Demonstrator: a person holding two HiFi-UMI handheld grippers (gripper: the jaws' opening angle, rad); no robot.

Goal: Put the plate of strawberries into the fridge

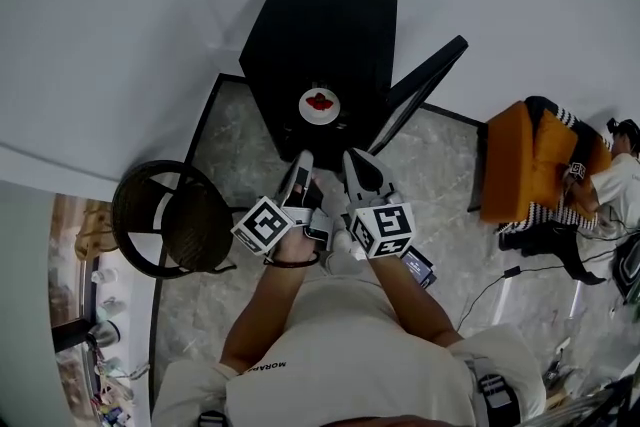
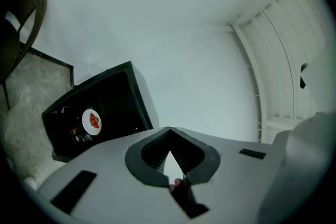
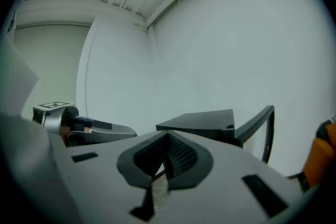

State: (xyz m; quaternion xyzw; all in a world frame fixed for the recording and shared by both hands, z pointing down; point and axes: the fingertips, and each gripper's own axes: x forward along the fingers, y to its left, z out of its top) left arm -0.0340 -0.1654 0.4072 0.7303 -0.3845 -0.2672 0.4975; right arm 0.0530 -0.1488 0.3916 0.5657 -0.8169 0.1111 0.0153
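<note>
A white plate of red strawberries [image 1: 319, 104] rests inside the small black fridge [image 1: 320, 35], whose door [image 1: 425, 87] stands open to the right. The left gripper view shows the plate [image 2: 92, 121] on a shelf in the fridge's dark interior [image 2: 113, 107]. My left gripper [image 1: 300, 162] and right gripper [image 1: 358, 162] hang side by side near my body, short of the fridge. Both are shut with nothing between the jaws. The left gripper [image 2: 169, 135] points past the fridge at the wall. The right gripper [image 3: 167, 140] points toward the fridge top [image 3: 202, 122] and door [image 3: 265, 128].
A round dark wicker chair [image 1: 168, 217] stands on the floor at my left. An orange seat [image 1: 525, 160] with a person [image 1: 620, 180] beside it is at the right. Cables [image 1: 510, 275] trail over the marble floor. A white wall rises behind the fridge.
</note>
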